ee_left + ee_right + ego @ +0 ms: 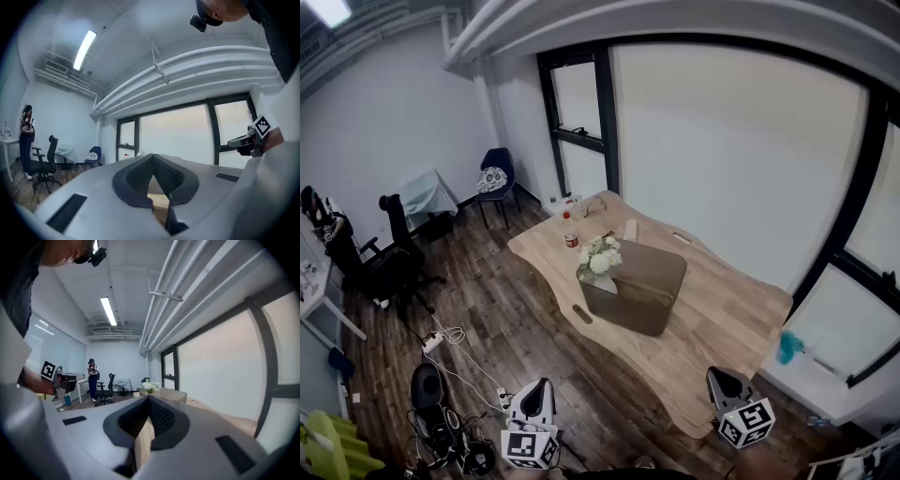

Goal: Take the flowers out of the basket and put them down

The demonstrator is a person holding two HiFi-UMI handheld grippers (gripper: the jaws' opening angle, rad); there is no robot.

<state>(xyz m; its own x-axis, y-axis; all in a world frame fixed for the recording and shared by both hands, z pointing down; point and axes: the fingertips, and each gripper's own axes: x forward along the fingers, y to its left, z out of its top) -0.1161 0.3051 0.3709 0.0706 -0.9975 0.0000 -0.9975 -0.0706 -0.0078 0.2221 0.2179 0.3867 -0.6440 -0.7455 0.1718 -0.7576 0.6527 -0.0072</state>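
Left hand-held gripper point(540, 386) and right hand-held gripper point(719, 377) hang empty with jaws together by the counter's point(722, 323) near edge, well apart from the flowers point(600, 258) at the basket's point(642, 292) far left corner; reaching in without opening the jaws would likely topple the bunch.

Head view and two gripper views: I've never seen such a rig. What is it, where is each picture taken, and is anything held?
A person carries two hand-held grippers, each with two jaws. The head view looks down from a camera on their head; the left gripper and right gripper show at its bottom. The other two cameras ride on the grippers, looking along their jaws. On the table stands a brown basket holding white flowers. Both grippers are shut and empty.
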